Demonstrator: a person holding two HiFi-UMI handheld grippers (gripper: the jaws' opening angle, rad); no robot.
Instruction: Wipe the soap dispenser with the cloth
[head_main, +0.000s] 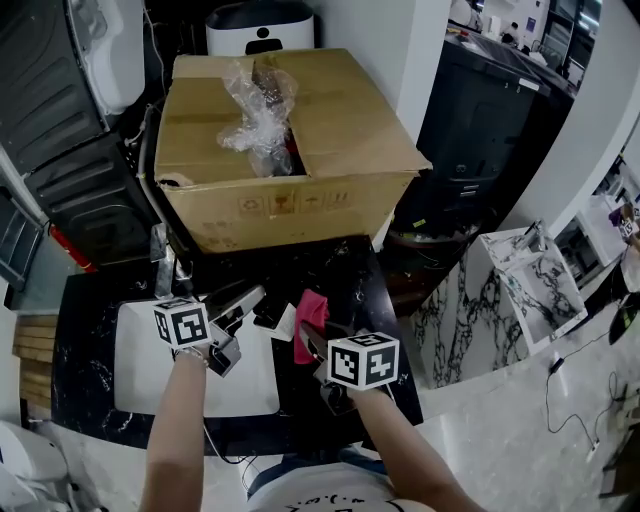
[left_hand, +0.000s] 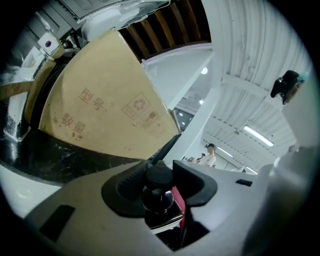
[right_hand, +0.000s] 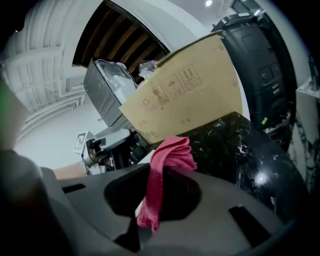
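**Pink-red, black and cardboard tan**

Between the grey jaws of the right gripper (right_hand: 152, 197), a plain pink-red cloth (right_hand: 167, 155). Between the grey, black-padded jaws of the left gripper (left_hand: 161, 175), the soap dispenser (left_hand: 159, 200): matt black pump cap over a shiny silver collar. Ahead of both pairs of jaws, a tan cardboard box (left_hand: 100, 115) with faded red-brown symbols and characters. Below the jaws, a glossy black counter (right_hand: 240, 145) with white flecks and veining. Behind the jaws, white marker cubes (head_main: 181, 322) patterned with black squares.

ahead: cardboard box (head_main: 290, 150) spans counter (head_main: 385, 298) rear | left: faucet (head_main: 163, 262) beside sink (head_main: 140, 370) | free: narrow counter strip before the box
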